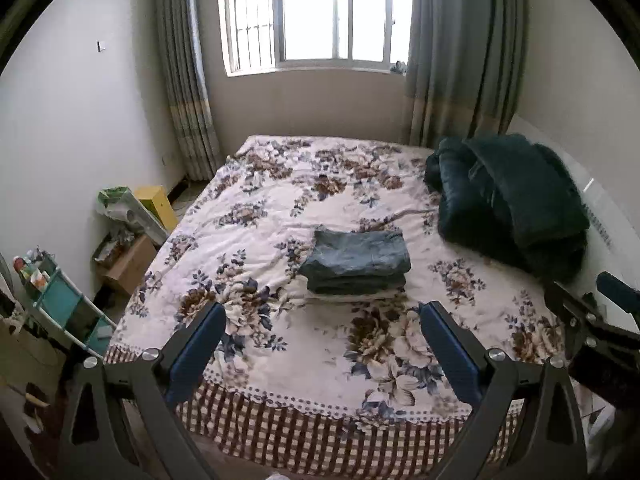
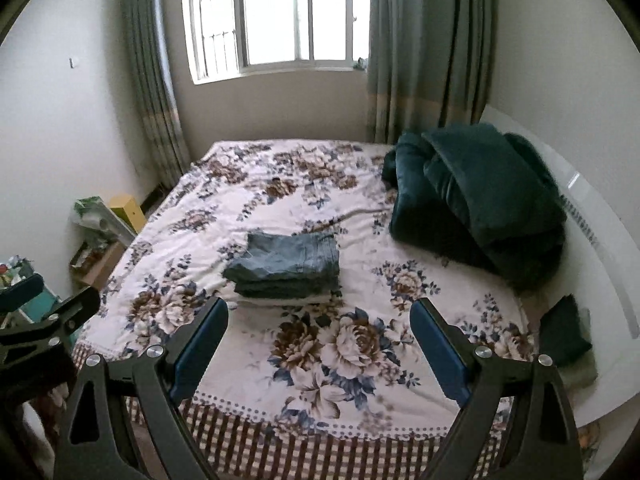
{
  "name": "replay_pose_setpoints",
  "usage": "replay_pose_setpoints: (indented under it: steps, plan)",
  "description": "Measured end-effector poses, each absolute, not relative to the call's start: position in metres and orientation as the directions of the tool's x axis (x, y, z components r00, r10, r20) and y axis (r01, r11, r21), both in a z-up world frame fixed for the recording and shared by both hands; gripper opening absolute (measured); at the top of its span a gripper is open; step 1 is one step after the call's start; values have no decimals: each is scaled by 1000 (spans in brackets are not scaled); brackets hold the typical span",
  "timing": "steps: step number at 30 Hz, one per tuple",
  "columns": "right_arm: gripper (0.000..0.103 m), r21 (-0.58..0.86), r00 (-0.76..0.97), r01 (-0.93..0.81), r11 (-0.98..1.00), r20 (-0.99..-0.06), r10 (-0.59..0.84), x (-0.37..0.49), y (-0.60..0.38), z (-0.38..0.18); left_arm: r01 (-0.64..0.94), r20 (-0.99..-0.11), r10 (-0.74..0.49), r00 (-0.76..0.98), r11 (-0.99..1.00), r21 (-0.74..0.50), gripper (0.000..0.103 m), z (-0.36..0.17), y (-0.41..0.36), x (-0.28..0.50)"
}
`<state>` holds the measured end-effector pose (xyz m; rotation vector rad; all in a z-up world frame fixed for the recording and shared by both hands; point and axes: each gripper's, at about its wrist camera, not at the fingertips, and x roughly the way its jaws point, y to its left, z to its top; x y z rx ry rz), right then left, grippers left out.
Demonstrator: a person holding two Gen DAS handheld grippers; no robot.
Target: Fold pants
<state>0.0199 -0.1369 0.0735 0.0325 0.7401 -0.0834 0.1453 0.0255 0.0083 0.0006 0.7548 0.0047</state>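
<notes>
left claw [image 1: 322,344] is spread wide with nothing in it, and right claw [image 2: 320,338] is the same, jaws wide apart and empty. both are hanging back over the near edge of the bed [image 1: 280,364], side by side, aimed toward the window end.

the pants [image 1: 356,262] sit straight ahead of the left claw, a bit further up the bed, clear of both claws. from the right claw they're ahead and off to its left [image 2: 286,266]. so my read is the left one is lined up better, while the right would have to swing inward.

they look like a compact stack already, several layers deep, long side running across the bed, so side to side relative to the jaws. looks pretty much folded to me. if i need one more tuck, i'd go in from the near edge, one claw per corner.

dark green quilt [image 2: 476,196] is bunched ahead-right, well apart from the pants, so it shouldn't get in the way.
</notes>
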Motion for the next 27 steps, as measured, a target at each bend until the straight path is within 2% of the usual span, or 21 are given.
replay_pose_setpoints:
  steps: [11, 12, 15, 27]
  plan:
    - [94, 28, 773, 58, 998, -633, -27, -39, -119, 138, -1, -641, -4, 767, 1000, -8, 100, 42, 39, 110]
    - [95, 26, 775, 59, 998, -631, -30, -40, -117, 140, 1, -639, -10, 769, 1000, -15, 103, 42, 40, 110]
    - [100, 24, 786, 62, 998, -617, -34, -38, -113, 144, -4, -626, -2, 780, 1000, -8, 103, 42, 41, 111]
    - [101, 21, 761, 135, 991, -643, -90, 27, -129, 117, -35, -653, 40, 756, 999, 21, 103, 14, 41, 150]
